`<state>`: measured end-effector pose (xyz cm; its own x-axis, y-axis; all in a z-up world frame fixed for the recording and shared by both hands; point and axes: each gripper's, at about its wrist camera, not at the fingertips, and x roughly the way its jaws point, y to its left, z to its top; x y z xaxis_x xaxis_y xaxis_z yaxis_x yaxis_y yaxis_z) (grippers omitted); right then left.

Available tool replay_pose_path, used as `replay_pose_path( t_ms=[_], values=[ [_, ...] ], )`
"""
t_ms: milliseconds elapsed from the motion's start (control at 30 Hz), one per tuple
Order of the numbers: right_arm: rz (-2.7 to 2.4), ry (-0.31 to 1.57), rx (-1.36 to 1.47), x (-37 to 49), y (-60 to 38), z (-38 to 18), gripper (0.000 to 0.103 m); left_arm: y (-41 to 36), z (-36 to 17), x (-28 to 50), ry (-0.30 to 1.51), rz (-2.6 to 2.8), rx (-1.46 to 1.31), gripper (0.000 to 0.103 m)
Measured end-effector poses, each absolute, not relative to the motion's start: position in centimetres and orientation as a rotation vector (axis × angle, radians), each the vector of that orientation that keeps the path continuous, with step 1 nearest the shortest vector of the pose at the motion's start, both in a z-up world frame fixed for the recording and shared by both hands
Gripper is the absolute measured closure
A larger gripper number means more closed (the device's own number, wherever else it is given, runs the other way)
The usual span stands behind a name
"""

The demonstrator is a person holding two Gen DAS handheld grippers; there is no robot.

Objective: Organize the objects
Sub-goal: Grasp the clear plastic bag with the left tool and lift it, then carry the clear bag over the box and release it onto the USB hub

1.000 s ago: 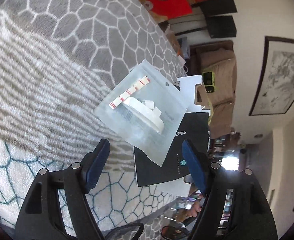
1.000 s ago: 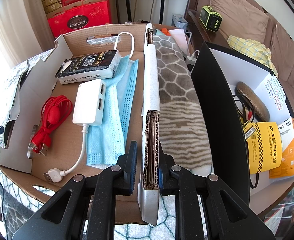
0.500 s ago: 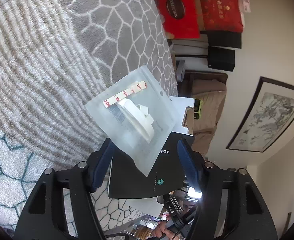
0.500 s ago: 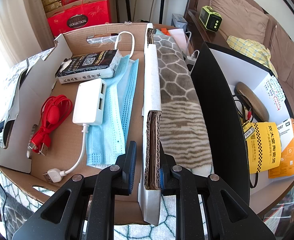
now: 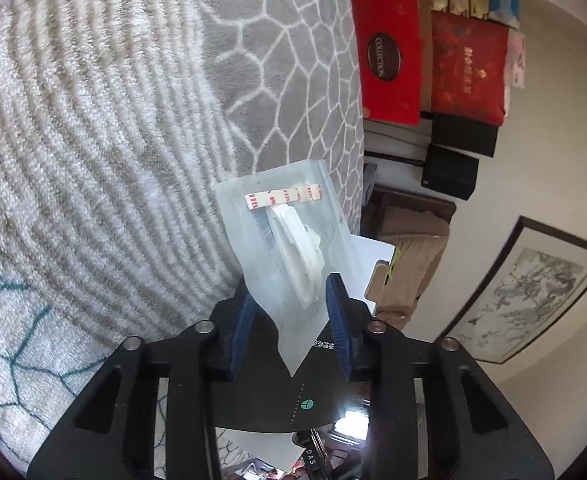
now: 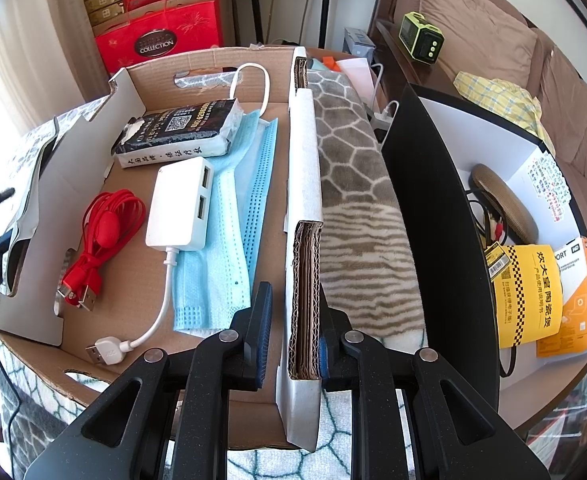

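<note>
between the closing blue pads of the left gripper [image 5: 289, 320], over a grey patterned blanket [image 5: 113, 128], sits a frosted plastic pouch of white parts [image 5: 289, 248]: light, floppy, slippery; pinch its lower corner. the right gripper [image 6: 291, 332] clamps a cardboard box wall [image 6: 303, 240].

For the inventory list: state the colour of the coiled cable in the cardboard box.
The coiled cable is red, clearest in the right wrist view.
</note>
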<state>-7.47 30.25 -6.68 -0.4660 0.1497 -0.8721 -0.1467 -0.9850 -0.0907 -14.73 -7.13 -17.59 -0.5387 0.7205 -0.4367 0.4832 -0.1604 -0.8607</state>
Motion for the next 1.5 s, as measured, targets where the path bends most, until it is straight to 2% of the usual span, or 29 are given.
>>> replay_pose_path(
  t_ms=[200,300,533,833,1500],
  values=[
    [2.554,0.0,-1.517,-7.4,30.3,-6.6,0.084,-7.6,-16.4,-14.7,-1.817,1.847,-1.329,0.095],
    [2.554,-0.001,-1.517,-7.4,30.3,-6.6,0.084,-7.8,-14.9,-14.7,-1.78,1.861,-1.282,0.097],
    [2.554,-0.001,-1.518,-7.4,30.4,-6.6,0.084,-7.8,-11.7,-15.0,-1.705,1.838,-1.192,0.097],
    [2.553,0.002,-1.518,-7.4,30.4,-6.6,0.084,-2.5,-7.1,-15.9,-1.331,1.748,-1.261,0.097],
    [2.552,0.001,-1.518,-7.4,30.3,-6.6,0.084,8.6,-5.3,-20.5,-0.844,1.737,-1.489,0.097]
  ],
)
